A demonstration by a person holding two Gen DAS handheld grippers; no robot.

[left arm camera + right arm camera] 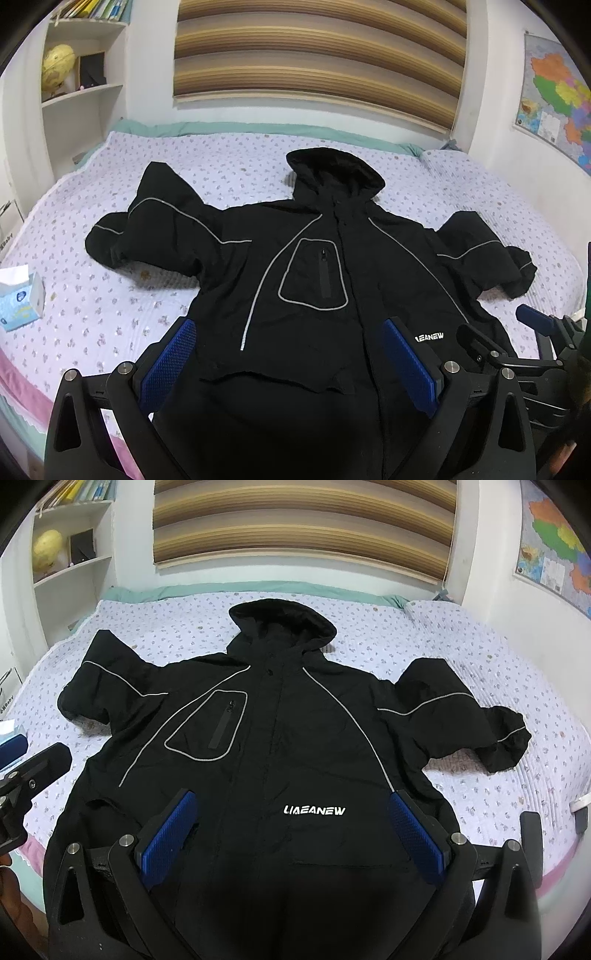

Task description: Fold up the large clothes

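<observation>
A black hooded jacket (314, 266) with grey piping and a white logo lies front up, spread on the bed, hood toward the wall, both sleeves bent and bunched outward. It also fills the right wrist view (280, 746). My left gripper (290, 350) is open above the jacket's lower front, left of the zip line. My right gripper (291, 823) is open above the lower front near the logo. Neither holds anything. The right gripper shows at the edge of the left wrist view (513, 339), and the left gripper at the edge of the right wrist view (33, 768).
The bed (110, 295) has a lilac flowered cover with a pink edge at the near side. A tissue box (22, 299) lies on its left part. A shelf with a globe (59, 70) stands at the back left; a map (557, 99) hangs on the right wall.
</observation>
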